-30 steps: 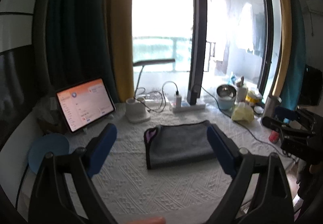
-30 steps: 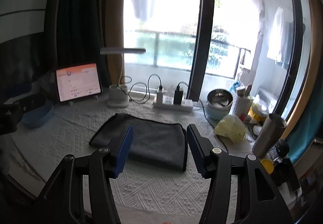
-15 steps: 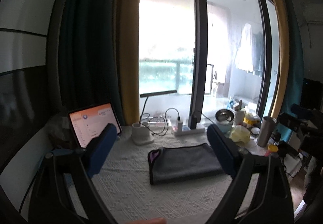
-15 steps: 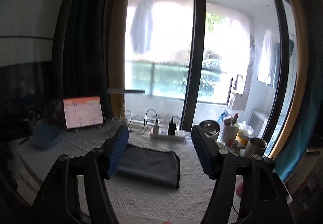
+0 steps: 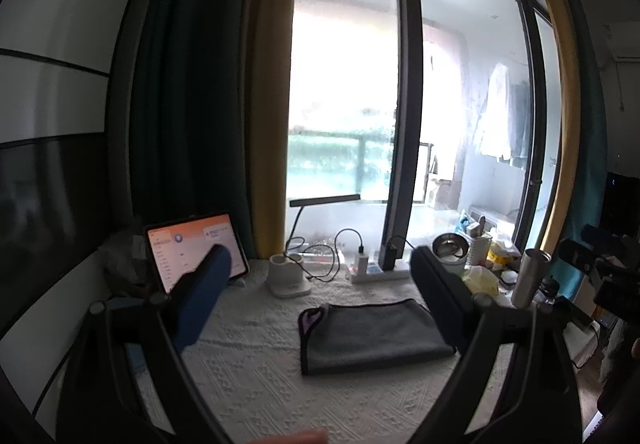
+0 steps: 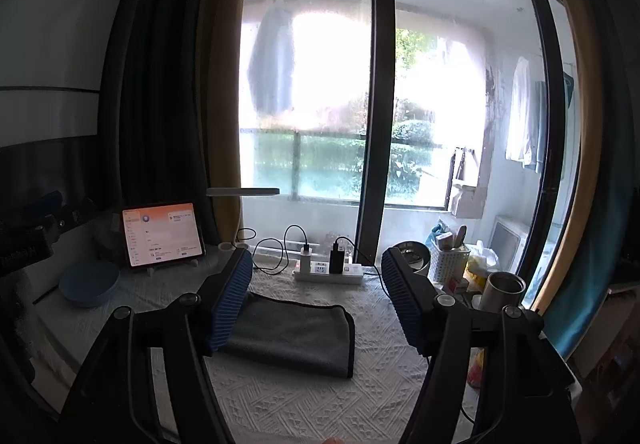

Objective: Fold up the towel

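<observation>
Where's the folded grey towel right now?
In both wrist views the folded grey towel lies flat mid-table on the white textured cloth, in front of the white power strip; neither open gripper touches it.

No readable text anywhere. Tablet [image 6: 162, 235] sits left of the right gripper's left finger [image 6: 230, 304]; its screen shows an orange header and rows of lines, all too small and blurred to read. In the left wrist view the tablet [image 5: 192, 248] is partly hidden behind the left finger [image 5: 202, 304], with the same illegible UI. Power strip [image 6: 328, 271] lies beyond and between the right gripper's fingers; its markings are too small to make out. A dark device [image 6: 24, 244] at the far left edge carries faint lettering that can't be made out. No brands, numbers or signs legible.
</observation>
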`<state>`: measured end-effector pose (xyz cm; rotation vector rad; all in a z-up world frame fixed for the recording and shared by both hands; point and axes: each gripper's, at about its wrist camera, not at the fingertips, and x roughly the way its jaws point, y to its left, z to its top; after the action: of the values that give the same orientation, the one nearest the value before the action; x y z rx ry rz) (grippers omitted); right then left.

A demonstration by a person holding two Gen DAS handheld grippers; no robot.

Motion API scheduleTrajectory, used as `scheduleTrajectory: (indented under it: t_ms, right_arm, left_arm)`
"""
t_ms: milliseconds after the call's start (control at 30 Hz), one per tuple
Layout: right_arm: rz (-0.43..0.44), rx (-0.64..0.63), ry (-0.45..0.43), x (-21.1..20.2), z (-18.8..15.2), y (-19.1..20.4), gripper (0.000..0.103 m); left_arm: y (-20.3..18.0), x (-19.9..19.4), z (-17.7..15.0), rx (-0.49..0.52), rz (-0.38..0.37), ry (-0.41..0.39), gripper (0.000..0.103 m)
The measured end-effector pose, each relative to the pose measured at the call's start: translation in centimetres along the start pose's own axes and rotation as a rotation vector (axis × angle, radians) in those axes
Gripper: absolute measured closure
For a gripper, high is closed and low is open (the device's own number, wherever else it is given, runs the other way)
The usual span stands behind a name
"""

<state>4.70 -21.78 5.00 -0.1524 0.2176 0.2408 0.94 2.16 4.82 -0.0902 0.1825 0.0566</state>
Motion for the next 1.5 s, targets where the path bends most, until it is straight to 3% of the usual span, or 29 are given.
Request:
scheduleTrajectory:
  t_ms: [1500]
  right_arm:
    - [0.011, -0.007, 0.024, 0.93, -0.15, 0.14, 0.033]
  left_arm:
    - [-0.74, 0.11, -0.05, 0.000, -0.006, 0.007, 0.011]
